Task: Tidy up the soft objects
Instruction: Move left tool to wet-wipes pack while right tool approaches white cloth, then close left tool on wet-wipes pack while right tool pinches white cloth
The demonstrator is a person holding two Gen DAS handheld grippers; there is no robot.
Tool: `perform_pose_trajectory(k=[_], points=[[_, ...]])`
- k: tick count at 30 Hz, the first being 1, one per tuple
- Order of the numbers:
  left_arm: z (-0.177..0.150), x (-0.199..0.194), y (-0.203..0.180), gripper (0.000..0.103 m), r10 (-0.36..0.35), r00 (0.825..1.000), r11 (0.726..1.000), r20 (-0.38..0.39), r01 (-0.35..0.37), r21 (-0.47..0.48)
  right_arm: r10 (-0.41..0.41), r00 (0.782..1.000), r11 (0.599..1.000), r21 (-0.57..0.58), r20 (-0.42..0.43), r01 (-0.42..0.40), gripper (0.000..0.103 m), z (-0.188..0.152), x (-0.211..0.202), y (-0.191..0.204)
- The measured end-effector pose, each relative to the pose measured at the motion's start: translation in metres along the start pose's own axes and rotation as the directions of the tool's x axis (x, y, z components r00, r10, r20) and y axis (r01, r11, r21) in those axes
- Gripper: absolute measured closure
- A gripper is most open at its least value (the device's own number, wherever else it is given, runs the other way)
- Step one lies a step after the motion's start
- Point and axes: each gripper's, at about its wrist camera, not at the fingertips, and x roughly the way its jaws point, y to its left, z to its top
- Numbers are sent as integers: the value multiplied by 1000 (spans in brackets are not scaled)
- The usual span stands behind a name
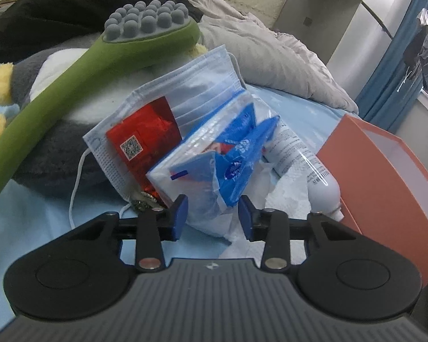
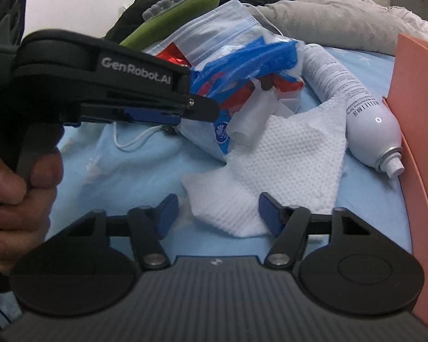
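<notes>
right gripper [image 2: 215,213] wide, astride tissue sheet [image 2: 274,168] | left gripper [image 1: 213,218] wide, tissue pack [image 1: 214,168] between, perhaps touching

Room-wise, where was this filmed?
Probably a bedroom: the things lie on a blue bedsheet, with a rumpled grey duvet and a plush toy behind, and blue curtains.

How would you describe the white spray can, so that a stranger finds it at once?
Find the orange box on the blue bedsheet. The spray can lies against its side, nozzle toward the camera: the only hard white cylinder, beside a white tissue.
</notes>
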Motion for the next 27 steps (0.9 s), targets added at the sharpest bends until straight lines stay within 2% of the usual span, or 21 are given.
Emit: perform_pose_trajectory(k=[2, 3, 5, 8, 17, 27], points=[[1, 3, 0, 66, 13, 1000, 1000, 2, -13, -3, -12, 1000, 1000, -14, 1, 12, 63, 1, 1, 0], [1, 3, 1, 72, 16, 1000, 1000, 7, -16, -8, -17, 1000, 1000, -14, 2, 17, 68, 2, 0, 0], [2, 1, 2, 79, 17, 1000, 1000, 14, -16, -16, -24, 1000, 1000, -3, 2, 24, 87, 5, -2, -3], [1, -5, -1, 85, 33, 999, 999, 32, -33, -12, -42, 999, 999, -11, 4, 42, 95, 7, -8, -5], [-7, -55, 0, 94, 83, 991, 993, 104, -74, -90, -89, 995, 995, -34, 42, 91, 97, 8, -45, 4], [-42, -131, -7, 97, 119, 984, 986, 134, -102, -130, -129, 990, 990, -41, 58, 131, 98, -17, -106, 25]])
